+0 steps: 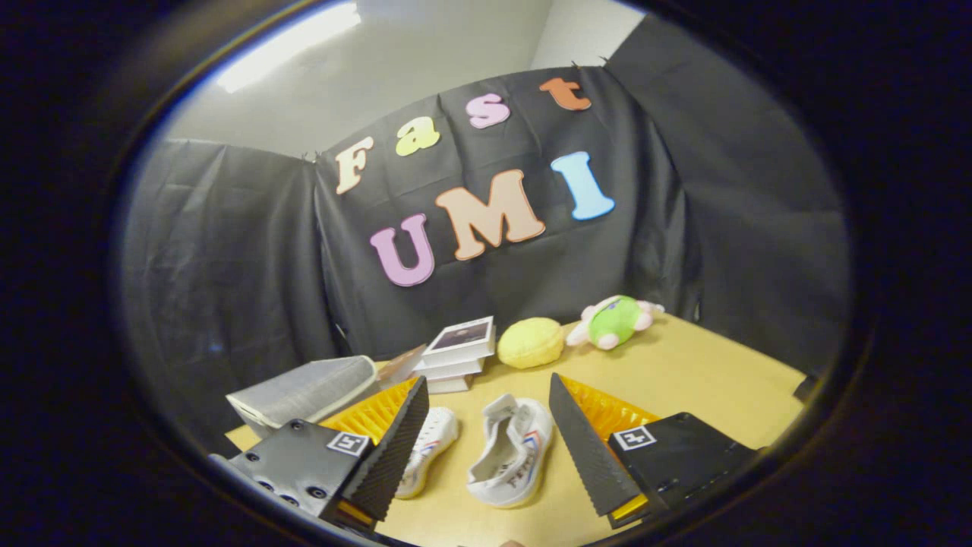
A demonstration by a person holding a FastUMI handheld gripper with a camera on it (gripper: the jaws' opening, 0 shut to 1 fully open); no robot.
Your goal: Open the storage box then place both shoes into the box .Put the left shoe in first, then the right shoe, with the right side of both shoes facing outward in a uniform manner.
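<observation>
Two white canvas shoes lie on the tan table. One shoe [510,450] rests between my fingers with its opening up and red-blue marks on its side. The other shoe [427,448] lies partly behind my left finger [393,444]. A grey-white storage box [304,391] stands shut beyond the left finger, at the table's left side. My gripper [486,441] hovers above the table, open wide, with nothing held; the right finger [585,448] is beside the nearer shoe.
A stack of books [458,351] sits beyond the shoes, next to the box. A yellow plush [531,343] and a green-pink plush toy [613,321] lie at the back of the table [721,380]. Black cloth walls the booth behind.
</observation>
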